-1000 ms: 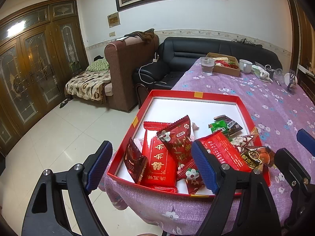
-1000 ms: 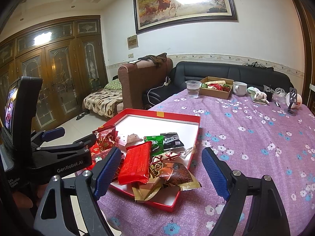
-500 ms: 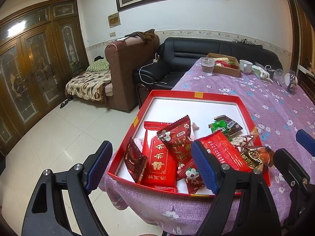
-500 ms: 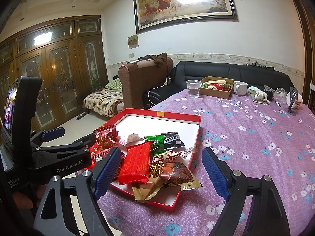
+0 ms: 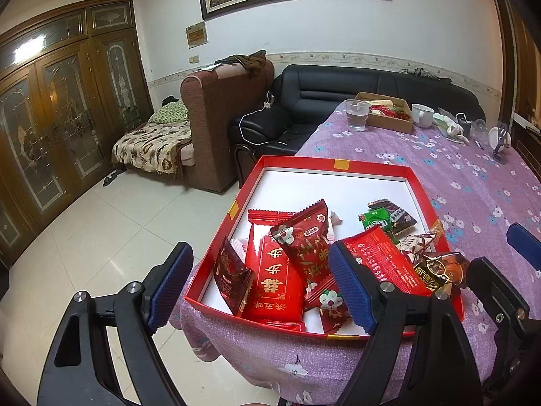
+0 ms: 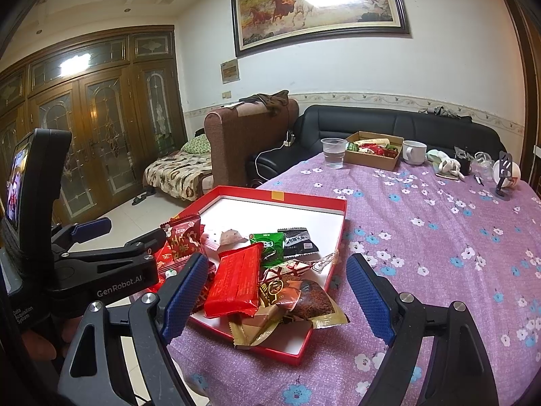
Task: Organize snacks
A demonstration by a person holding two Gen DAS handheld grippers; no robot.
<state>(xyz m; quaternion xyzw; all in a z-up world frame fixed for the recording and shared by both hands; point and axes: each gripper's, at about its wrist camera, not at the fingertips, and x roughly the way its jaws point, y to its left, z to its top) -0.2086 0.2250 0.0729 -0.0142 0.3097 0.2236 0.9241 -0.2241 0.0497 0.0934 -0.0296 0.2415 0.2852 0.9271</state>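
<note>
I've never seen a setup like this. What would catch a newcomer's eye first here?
Probably the red box at the near corner of the purple flowered tablecloth, its white inside heaped with bright snack packets. Next, two open blue-padded tools, the left tool and the right tool, frame it, holding nothing.
</note>
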